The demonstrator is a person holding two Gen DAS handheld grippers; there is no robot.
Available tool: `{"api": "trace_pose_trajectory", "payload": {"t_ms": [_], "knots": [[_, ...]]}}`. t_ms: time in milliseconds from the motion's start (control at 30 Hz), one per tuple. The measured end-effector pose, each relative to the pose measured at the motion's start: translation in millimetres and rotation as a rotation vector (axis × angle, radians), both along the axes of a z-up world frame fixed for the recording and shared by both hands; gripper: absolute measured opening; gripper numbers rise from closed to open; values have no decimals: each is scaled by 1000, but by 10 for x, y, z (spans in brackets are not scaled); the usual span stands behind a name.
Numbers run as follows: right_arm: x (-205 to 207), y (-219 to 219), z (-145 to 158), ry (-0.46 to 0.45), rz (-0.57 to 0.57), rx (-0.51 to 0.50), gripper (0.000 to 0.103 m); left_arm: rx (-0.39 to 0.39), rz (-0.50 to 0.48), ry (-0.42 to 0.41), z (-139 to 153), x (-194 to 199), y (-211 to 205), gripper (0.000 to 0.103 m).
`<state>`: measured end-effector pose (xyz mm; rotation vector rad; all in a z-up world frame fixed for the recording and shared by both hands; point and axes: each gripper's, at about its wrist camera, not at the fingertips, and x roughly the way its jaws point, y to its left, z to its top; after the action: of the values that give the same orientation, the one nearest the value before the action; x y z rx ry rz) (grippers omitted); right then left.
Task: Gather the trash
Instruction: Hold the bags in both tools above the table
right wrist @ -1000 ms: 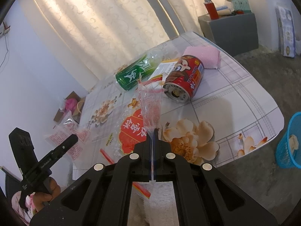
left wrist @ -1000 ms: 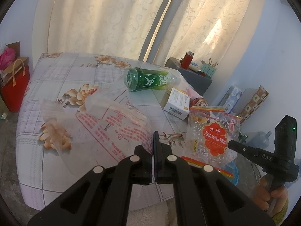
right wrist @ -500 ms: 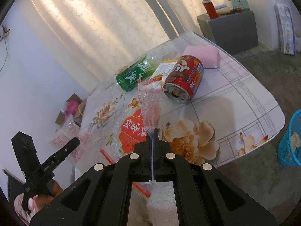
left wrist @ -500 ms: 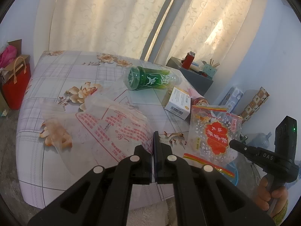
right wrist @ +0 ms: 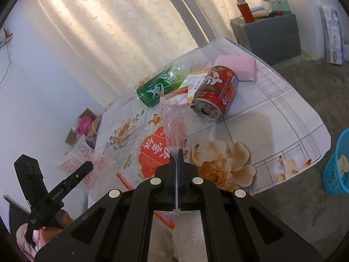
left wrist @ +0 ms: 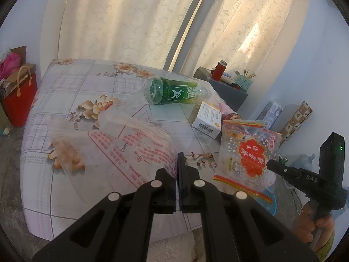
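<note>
Claw (right wrist: 177, 152) beside bin (right wrist: 333, 166) (right view only)

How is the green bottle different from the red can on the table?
The green bottle is see-through plastic; the red can is solid metal with a cartoon face. The bottle is longer and slimmer, the can shorter and fatter. Both lie on their sides on the flowered table.

Beyond the right gripper (right wrist: 177, 152) a can (right wrist: 214, 93) lies on the table (right wrist: 272, 118); a bottle (right wrist: 159, 87) lies to its left, a basket (right wrist: 337, 163) stands far right.
</note>
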<state>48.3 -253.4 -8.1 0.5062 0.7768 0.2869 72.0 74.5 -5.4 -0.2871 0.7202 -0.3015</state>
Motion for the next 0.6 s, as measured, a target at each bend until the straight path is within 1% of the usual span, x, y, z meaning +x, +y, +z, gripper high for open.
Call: {"api": "trace_pose_trajectory", "payload": {"t_ms": [400, 600], "knots": [[-23, -89, 106, -21, -28, -8, 0, -11, 0, -7, 40, -29, 18, 1], [-48, -126, 163, -36, -34, -10, 0, -15, -3, -26, 102, -67, 0, 1]]}}
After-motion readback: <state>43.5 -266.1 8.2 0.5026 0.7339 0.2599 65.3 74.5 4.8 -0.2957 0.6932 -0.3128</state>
